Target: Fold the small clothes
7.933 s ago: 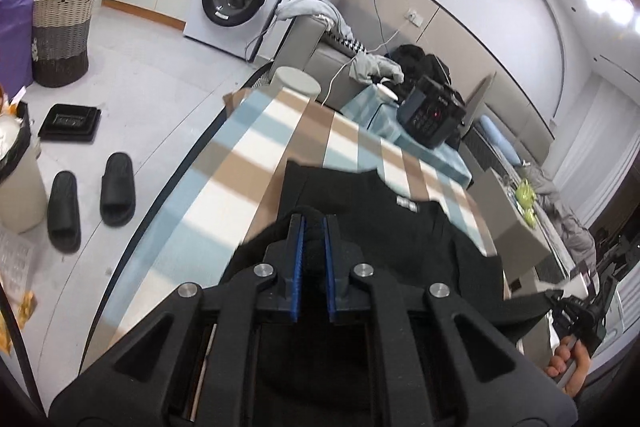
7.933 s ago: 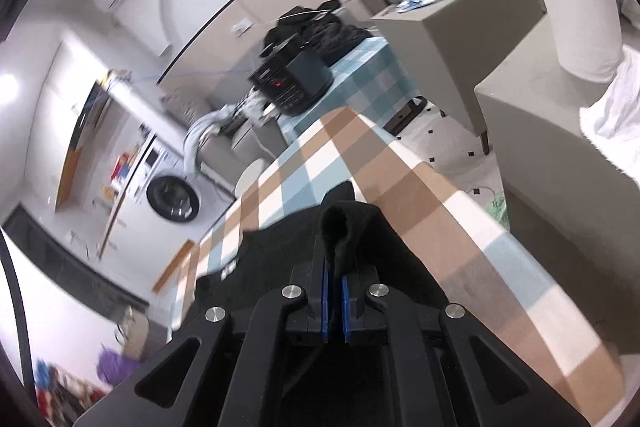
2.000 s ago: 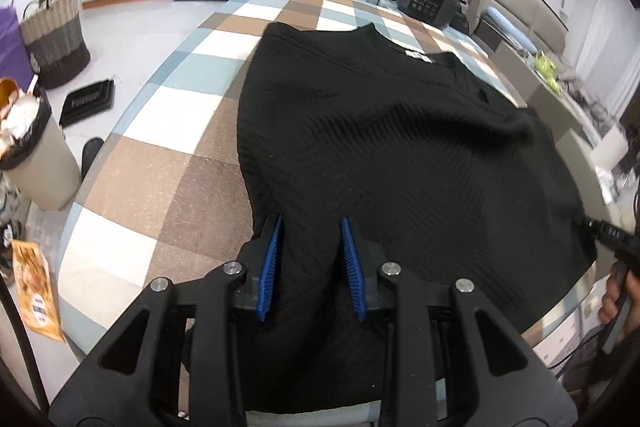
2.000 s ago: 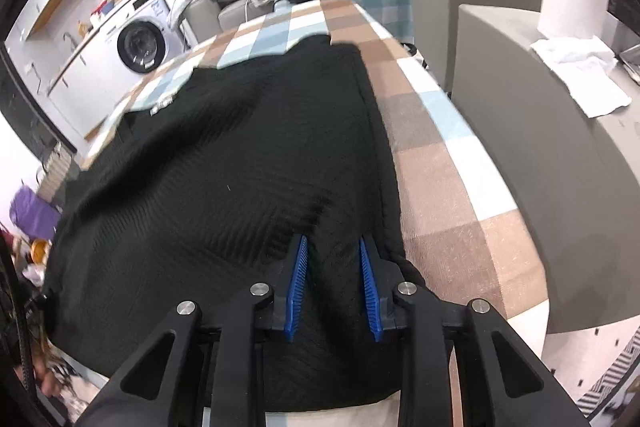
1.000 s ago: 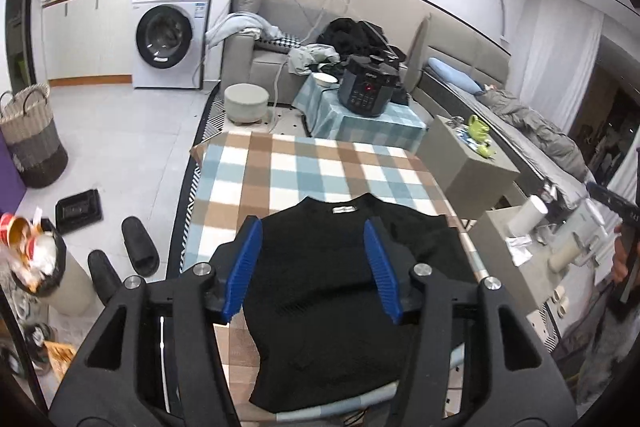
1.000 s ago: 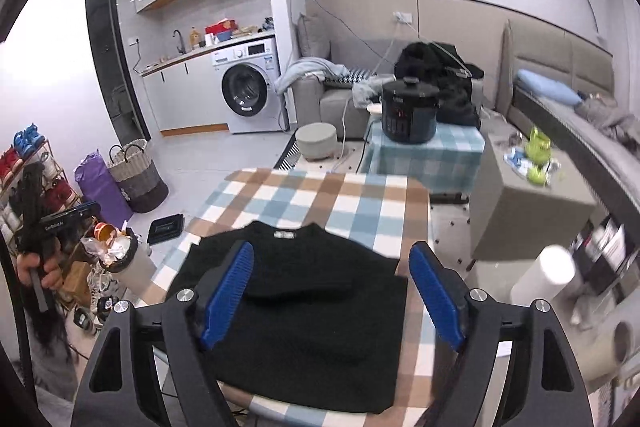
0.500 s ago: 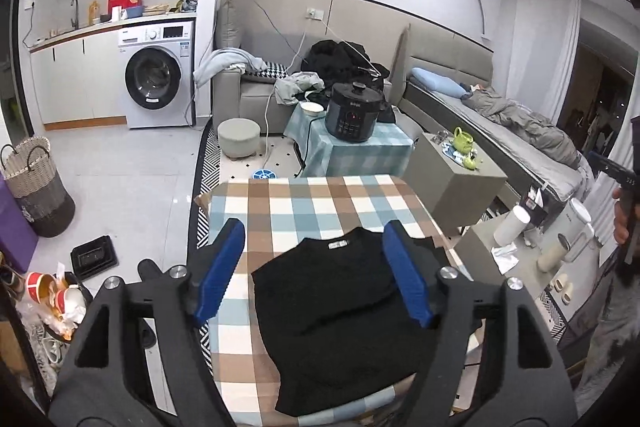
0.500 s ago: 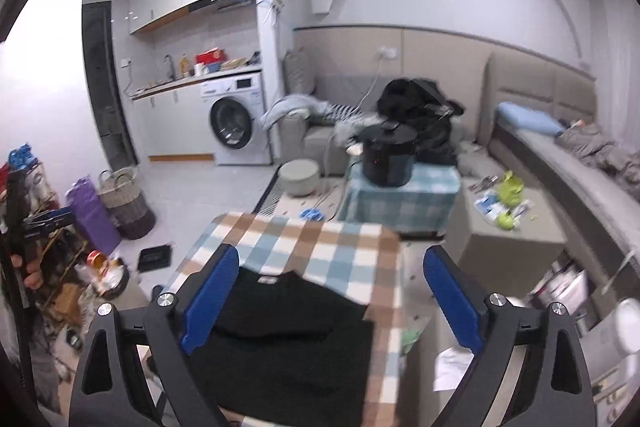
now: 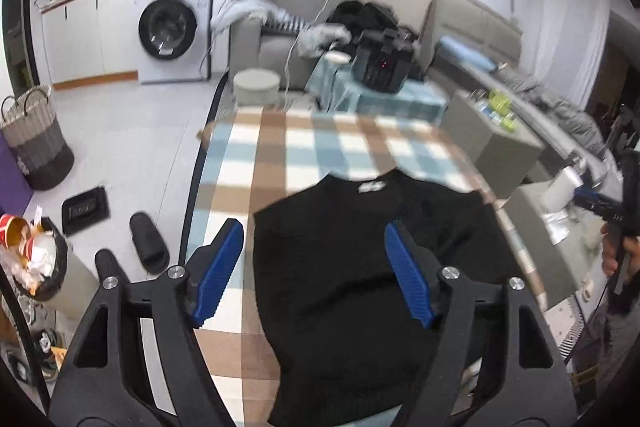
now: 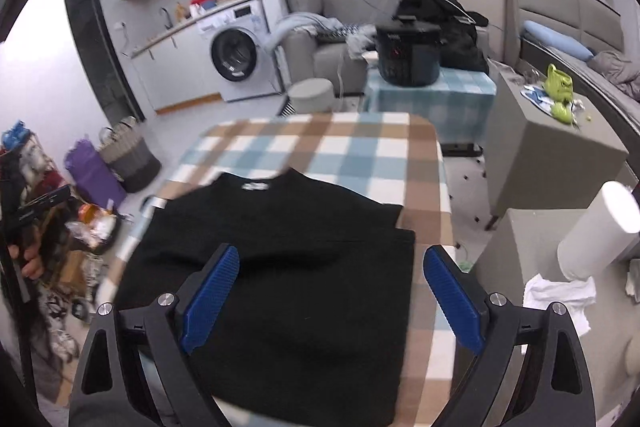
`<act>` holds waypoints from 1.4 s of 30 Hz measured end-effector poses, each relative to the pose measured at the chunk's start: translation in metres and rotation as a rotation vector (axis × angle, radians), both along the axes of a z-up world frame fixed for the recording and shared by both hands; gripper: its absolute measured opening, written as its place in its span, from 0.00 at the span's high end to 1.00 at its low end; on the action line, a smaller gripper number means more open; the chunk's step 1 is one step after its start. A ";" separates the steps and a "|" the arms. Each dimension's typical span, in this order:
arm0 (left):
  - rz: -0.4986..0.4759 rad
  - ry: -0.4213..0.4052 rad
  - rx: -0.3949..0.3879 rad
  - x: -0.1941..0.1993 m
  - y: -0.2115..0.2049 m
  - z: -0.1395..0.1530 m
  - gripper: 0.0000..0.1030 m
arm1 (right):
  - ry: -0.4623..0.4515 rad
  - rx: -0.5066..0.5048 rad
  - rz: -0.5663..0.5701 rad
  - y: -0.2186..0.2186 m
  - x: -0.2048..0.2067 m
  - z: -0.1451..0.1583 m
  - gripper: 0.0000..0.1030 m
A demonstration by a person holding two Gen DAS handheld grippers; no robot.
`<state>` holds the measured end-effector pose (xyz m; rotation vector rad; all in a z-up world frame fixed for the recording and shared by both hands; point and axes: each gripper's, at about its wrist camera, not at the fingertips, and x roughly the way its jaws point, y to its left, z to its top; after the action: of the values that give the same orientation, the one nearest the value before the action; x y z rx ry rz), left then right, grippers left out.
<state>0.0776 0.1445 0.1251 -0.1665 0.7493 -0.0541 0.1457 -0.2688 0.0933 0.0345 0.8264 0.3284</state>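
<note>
A checked brown, blue and white tabletop [image 10: 360, 147] stands in a living room with a washing machine [image 10: 234, 57] and a black cooker [image 10: 408, 61] beyond. A black sweater [image 10: 288, 267] lies flat on its near part, collar label away. The left gripper [image 9: 314, 267] and right gripper [image 10: 332, 295] hang above it, jaws having just widened, apart and empty.

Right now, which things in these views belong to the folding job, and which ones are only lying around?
Belongs to the job:
- black sweater
- checked table under it
- left gripper, open and empty
- right gripper, open and empty

Just lying about:
- pressure cooker
- washing machine
- paper towel roll
- laundry basket
- black slipper
</note>
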 end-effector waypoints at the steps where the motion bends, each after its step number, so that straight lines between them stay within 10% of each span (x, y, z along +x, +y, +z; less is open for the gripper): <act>1: 0.004 0.021 0.006 0.011 -0.002 -0.017 0.31 | 0.003 -0.001 -0.003 -0.001 0.008 -0.012 0.08; 10: 0.052 0.248 0.036 0.103 0.007 -0.164 0.31 | 0.102 0.008 0.004 -0.001 0.071 -0.090 0.08; 16: 0.057 0.271 0.103 0.155 0.003 -0.207 0.35 | 0.173 -0.002 -0.017 -0.007 0.108 -0.134 0.08; 28: 0.047 0.213 0.024 0.169 0.017 -0.213 0.92 | 0.229 -0.006 -0.068 -0.020 0.137 -0.165 0.08; 42: 0.100 0.155 -0.066 0.157 0.039 -0.192 0.94 | 0.300 0.104 -0.105 -0.039 0.154 -0.190 0.30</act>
<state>0.2344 0.1839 -0.0668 -0.2734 0.8933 0.0294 0.2997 -0.3074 -0.0966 0.2283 1.0992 0.2697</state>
